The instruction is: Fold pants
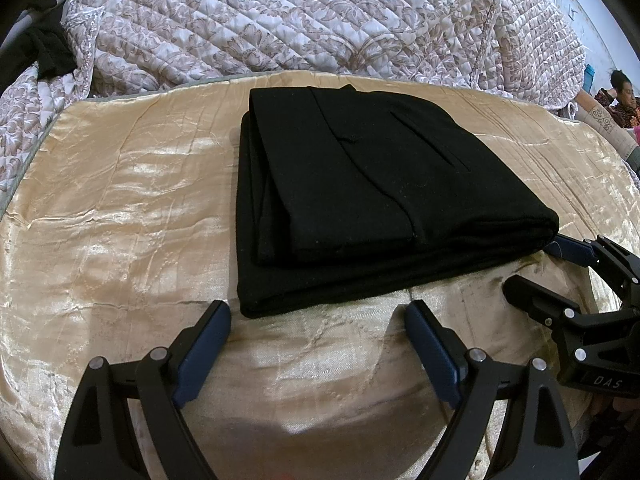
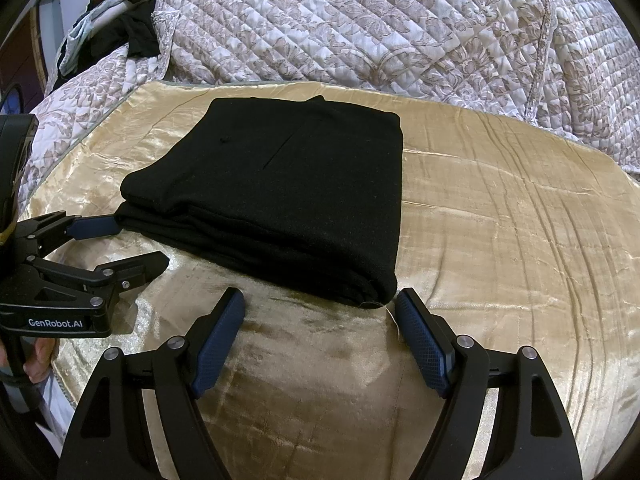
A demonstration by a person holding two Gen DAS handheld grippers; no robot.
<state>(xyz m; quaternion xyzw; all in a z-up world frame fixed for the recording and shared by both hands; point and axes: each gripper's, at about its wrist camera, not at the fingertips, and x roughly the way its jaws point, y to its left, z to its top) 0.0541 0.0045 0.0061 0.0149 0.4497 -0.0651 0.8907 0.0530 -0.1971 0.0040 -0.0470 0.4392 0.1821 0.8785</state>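
The black pants (image 1: 360, 196) lie folded in a flat stack of layers on the gold satin bedspread (image 1: 120, 208). They also show in the right wrist view (image 2: 288, 196). My left gripper (image 1: 318, 314) is open and empty, just in front of the stack's near edge. My right gripper (image 2: 320, 304) is open and empty, its fingertips near the stack's front right corner. Each gripper shows in the other's view, the right gripper (image 1: 540, 264) by the stack's right corner and the left gripper (image 2: 136, 240) by its left corner; neither holds cloth.
A quilted floral coverlet (image 1: 320, 20) is bunched up behind the bedspread. Dark clothes (image 2: 132, 32) lie at the far left. A person (image 1: 622, 92) sits at the far right edge.
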